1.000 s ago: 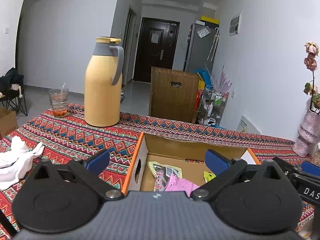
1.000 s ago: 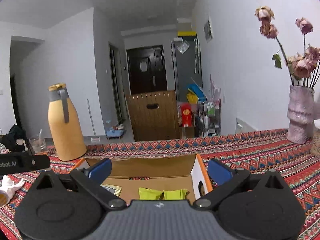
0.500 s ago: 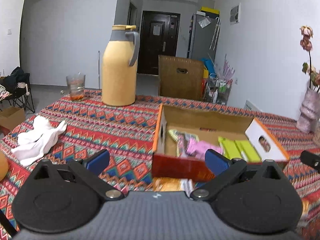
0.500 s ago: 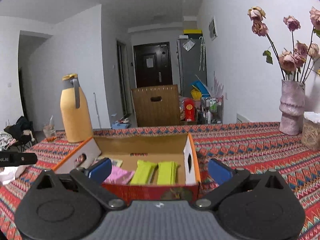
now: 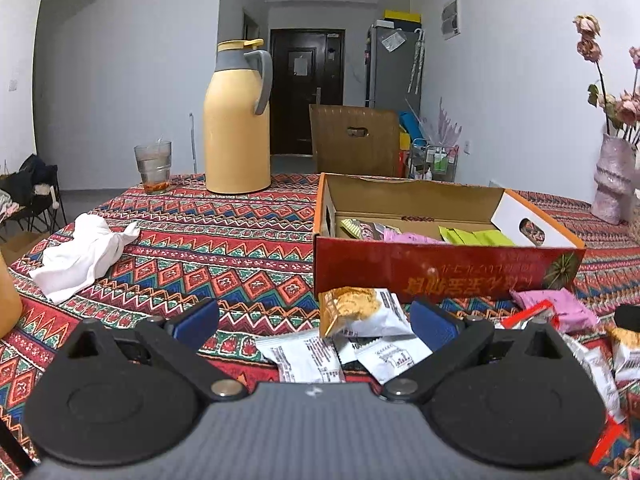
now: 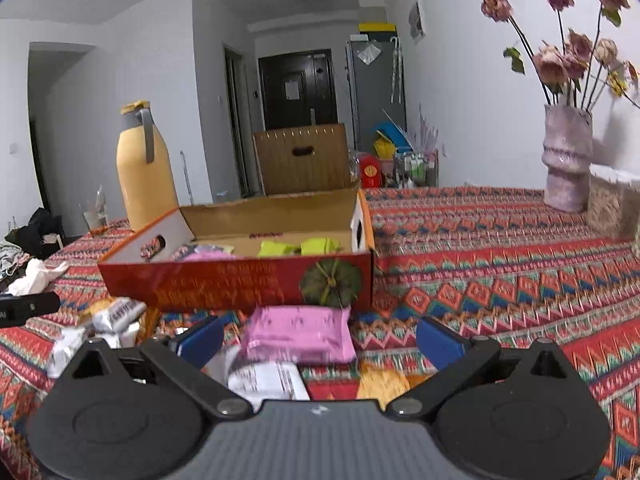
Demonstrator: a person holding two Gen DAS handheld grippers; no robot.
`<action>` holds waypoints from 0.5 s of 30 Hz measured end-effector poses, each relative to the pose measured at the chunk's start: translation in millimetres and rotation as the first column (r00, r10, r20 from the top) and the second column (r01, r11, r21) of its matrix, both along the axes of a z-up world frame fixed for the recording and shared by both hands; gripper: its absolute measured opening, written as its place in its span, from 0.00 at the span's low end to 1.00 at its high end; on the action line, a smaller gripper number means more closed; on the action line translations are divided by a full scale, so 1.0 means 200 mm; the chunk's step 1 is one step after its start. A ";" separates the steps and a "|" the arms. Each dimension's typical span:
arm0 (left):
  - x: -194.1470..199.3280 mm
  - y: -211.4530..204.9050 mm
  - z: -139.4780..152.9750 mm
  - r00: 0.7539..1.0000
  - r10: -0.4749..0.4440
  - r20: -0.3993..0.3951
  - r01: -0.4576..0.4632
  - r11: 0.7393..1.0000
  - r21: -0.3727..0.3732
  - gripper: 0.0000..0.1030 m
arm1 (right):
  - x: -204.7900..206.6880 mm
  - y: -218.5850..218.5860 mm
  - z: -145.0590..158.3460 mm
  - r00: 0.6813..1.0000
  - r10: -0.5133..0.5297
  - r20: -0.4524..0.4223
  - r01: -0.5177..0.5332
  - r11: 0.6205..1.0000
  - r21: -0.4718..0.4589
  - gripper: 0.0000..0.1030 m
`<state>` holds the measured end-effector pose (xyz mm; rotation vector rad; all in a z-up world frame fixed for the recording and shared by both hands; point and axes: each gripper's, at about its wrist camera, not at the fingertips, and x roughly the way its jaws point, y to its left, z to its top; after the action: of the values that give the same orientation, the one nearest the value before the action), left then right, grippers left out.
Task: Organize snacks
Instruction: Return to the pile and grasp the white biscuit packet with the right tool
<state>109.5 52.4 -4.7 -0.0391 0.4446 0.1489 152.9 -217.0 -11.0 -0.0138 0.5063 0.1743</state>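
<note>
Soft, even indoor light; fisheye bends the edges (right view's foreground slightly motion-blurred).

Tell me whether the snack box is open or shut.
Open. The box has no lid over it, and the green packets and a pink packet lying inside show from above.

White walls [image 5: 140,60]; dark door [image 5: 306,88] down the hall; grey fridge [image 5: 394,68] beside it.

Yellow thermos [image 5: 236,128], glass [image 5: 153,168], white cloth [image 5: 82,252], vase [image 6: 566,158] on patterned tablecloth [image 5: 208,240].
</note>
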 end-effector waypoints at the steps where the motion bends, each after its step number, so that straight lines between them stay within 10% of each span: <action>1: 0.00 0.00 -0.01 1.000 -0.006 0.007 0.006 1.000 0.001 1.00 | 0.00 0.00 -0.01 1.000 -0.001 -0.010 0.001 1.000 -0.006 1.00; 15: -0.02 0.02 -0.05 1.000 -0.022 0.013 0.022 0.999 -0.033 1.00 | -0.08 -0.04 -0.09 0.999 -0.029 -0.029 0.027 0.998 -0.065 1.00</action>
<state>106.5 56.2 -14.2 -0.0679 0.4349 0.1192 136.8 -224.8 -28.1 -0.0672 0.5419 0.1309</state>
